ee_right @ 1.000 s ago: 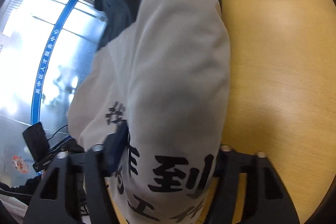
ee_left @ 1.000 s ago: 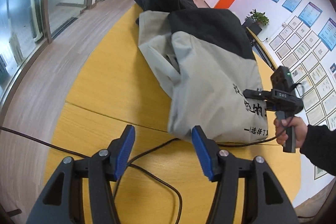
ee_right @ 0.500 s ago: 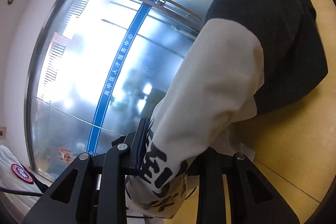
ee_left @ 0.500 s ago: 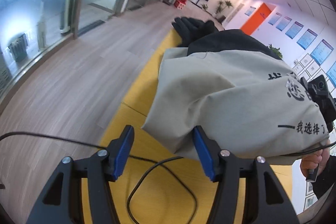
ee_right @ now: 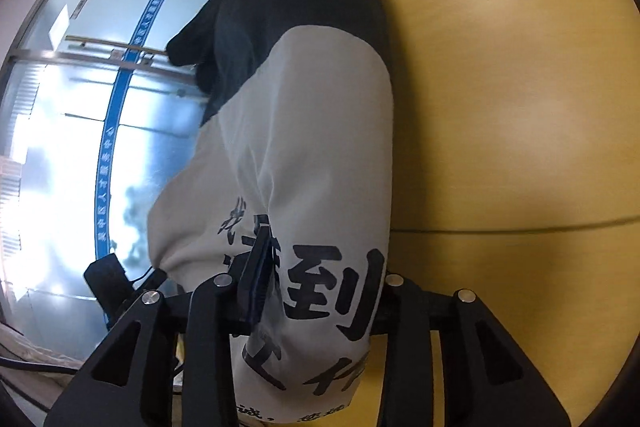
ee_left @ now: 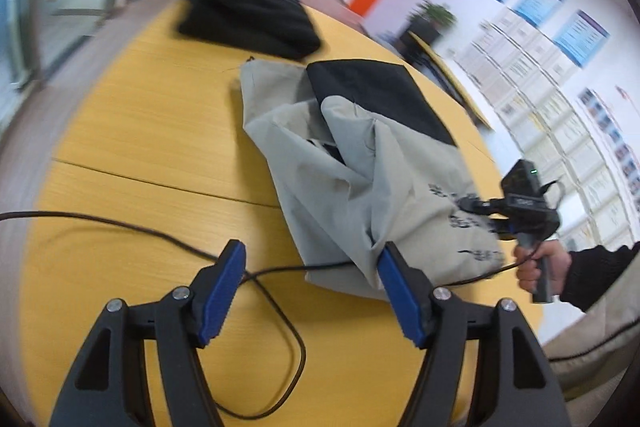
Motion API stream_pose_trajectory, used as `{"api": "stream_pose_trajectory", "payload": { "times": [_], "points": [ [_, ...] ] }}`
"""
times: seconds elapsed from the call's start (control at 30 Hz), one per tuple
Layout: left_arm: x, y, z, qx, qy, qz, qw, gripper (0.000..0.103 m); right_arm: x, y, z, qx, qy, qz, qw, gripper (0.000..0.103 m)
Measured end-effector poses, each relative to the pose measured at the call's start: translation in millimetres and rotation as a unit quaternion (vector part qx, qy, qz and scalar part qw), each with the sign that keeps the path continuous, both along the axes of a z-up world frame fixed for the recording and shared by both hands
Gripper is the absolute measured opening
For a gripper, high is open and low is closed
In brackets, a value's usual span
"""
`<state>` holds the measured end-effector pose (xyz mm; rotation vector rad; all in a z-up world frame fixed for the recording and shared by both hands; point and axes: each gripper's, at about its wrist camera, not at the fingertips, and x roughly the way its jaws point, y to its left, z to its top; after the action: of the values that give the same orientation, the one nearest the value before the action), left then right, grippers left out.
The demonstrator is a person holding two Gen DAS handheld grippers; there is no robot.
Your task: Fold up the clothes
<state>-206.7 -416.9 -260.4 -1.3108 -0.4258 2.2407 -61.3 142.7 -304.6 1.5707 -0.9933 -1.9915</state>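
A grey garment with a black upper part and black printed characters lies crumpled on the yellow table. My left gripper is open and empty, just short of the garment's near hem. My right gripper holds the printed end of the garment; cloth fills the gap between its fingers and one blue pad presses into it. In the left wrist view the right gripper sits at the garment's right edge, held by a hand.
A folded black garment lies at the table's far end. A black cable loops over the table in front of my left gripper. Glass doors stand to the left, a wall with framed papers to the right.
The garment was lifted half a second ago and now lies lower and crumpled on the table. My left gripper has pulled back and stays open. The right keeps its hold.
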Motion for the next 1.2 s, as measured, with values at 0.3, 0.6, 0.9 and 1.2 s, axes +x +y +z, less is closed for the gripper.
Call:
{"api": "stream_pose_trajectory", "payload": {
  "times": [0.3,0.6,0.9,1.2],
  "points": [
    [23,20,-10,-0.043,-0.029,0.012,0.9986,0.072,47,109,24,0.222,-0.004,-0.058,0.973,0.065],
    [52,6,32,-0.120,0.008,0.075,0.9899,0.072,157,-9,102,0.514,0.276,0.258,0.770,0.103],
    [95,-61,91,-0.196,0.026,0.192,0.9613,0.085,198,-43,85,0.482,0.355,0.239,0.765,0.103],
    [101,86,2,-0.122,-0.007,0.080,0.9893,0.085,170,-132,26,0.513,0.469,0.332,0.637,0.100]
  ]
}}
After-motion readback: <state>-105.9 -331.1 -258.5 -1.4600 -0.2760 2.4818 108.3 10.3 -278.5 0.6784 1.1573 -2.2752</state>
